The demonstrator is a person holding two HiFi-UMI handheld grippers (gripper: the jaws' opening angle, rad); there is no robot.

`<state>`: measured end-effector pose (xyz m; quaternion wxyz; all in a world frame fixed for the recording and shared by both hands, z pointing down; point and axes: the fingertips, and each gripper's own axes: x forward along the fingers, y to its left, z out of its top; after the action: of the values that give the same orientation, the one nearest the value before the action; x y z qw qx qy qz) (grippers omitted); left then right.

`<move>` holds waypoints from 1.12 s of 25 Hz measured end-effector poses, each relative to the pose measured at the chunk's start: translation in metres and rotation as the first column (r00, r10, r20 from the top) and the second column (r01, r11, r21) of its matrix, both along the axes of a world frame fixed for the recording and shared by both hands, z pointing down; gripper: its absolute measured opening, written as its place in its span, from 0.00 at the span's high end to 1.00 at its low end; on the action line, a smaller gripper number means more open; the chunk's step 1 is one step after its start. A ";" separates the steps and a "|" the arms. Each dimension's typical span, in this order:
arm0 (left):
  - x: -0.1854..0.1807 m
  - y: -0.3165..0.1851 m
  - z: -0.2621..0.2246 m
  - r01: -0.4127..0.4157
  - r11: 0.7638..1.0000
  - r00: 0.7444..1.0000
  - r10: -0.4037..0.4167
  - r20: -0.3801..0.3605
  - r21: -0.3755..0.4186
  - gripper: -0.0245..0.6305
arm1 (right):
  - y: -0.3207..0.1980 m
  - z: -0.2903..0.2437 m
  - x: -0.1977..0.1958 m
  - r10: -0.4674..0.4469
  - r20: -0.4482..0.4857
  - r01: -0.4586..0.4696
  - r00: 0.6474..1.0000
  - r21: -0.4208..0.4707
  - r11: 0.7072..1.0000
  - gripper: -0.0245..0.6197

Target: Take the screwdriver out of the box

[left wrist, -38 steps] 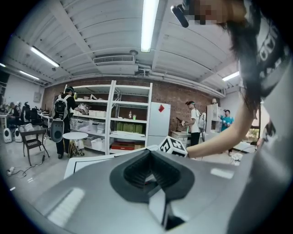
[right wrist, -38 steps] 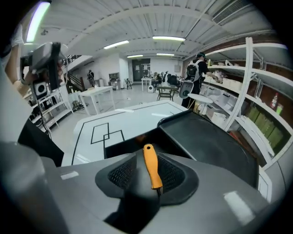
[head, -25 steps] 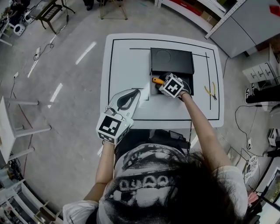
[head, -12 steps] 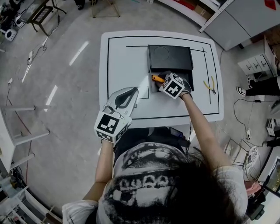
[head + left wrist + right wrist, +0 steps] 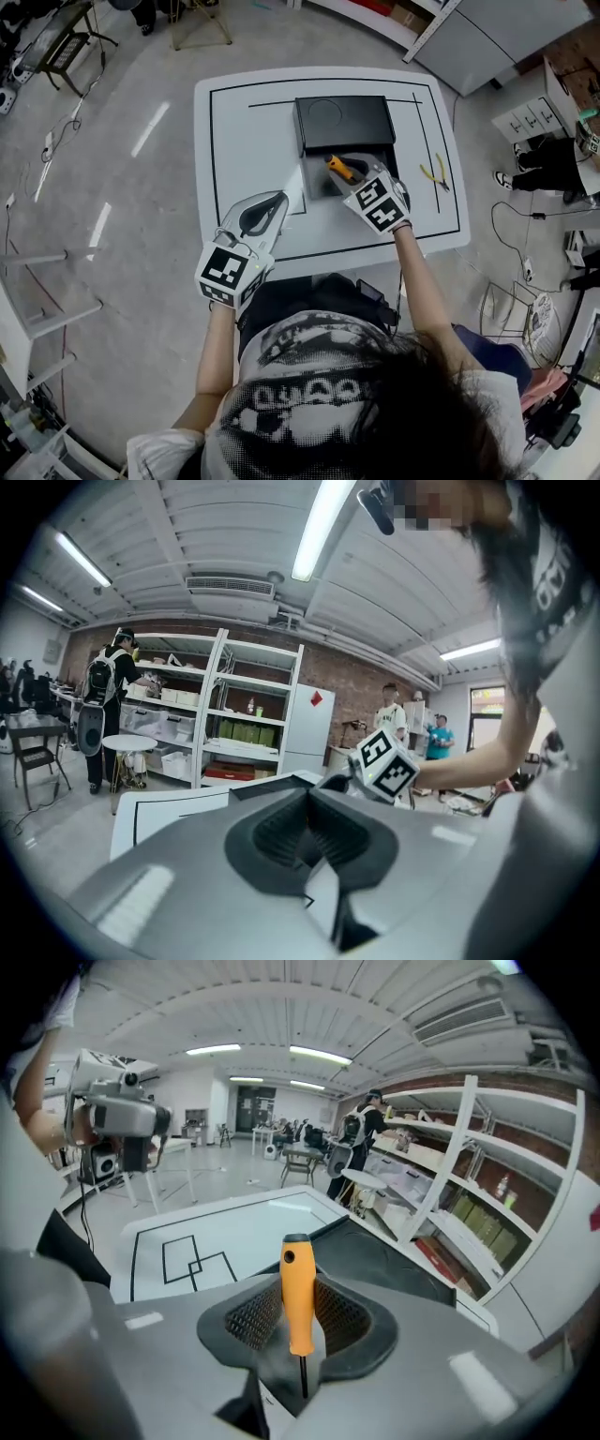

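The screwdriver (image 5: pixel 298 1288) has an orange handle and a thin dark shaft. It is pinched by the handle between the fingers of the right gripper (image 5: pixel 298 1318), the handle's end pointing away from the gripper and the shaft running back between the pads. In the head view it hangs over the open near part of the black box (image 5: pixel 342 122), whose far part is covered by a lid with a circle pressed into it.

No brand or wording can be read on the tool or the box. The only clear marks are the black-and-white square markers on each gripper's cube. The print on the person's shirt is too broken up to read.

The box sits toward the far side of the white surface (image 5: pixel 253 141), inside a black outlined rectangle. Smaller outlined squares lie just left of the box. A pair of yellow-handled pliers (image 5: pixel 433 174) lies on the surface to the right of the box, apart from it.

The left gripper (image 5: pixel 309 841) hovers at the near left of the surface, left of the box, its fingers pressed together on nothing, and it touches neither box nor tool.

Nothing stands between the held screwdriver and the open surface to its left. Shelving and several people show in the room beyond
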<state>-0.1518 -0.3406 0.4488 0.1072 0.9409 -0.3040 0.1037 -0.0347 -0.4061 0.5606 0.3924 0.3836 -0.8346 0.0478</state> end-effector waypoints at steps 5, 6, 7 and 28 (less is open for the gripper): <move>0.028 0.009 -0.004 -0.066 0.998 0.998 0.065 0.017 0.019 0.96 | 0.018 -0.056 0.019 0.102 0.112 -0.114 0.988 0.105 0.988 0.78; 0.033 0.012 -0.006 -0.079 0.996 0.997 0.078 0.018 0.029 0.96 | 0.024 -0.065 0.023 0.114 0.128 -0.130 0.985 0.121 0.984 0.78; 0.038 0.015 -0.008 -0.091 0.995 0.996 0.090 0.021 0.036 0.96 | 0.030 -0.075 0.027 0.125 0.141 -0.144 0.982 0.136 0.980 0.78; 0.119 0.183 -0.031 -0.056 0.995 0.998 0.052 0.046 0.082 0.96 | 0.243 -0.121 0.109 0.195 0.311 -0.255 0.930 0.168 0.952 0.78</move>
<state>-0.0325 -0.1575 0.4183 0.0585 0.9500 -0.2847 0.1144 0.0743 -0.1627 0.4401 0.2158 0.5043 -0.8338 0.0620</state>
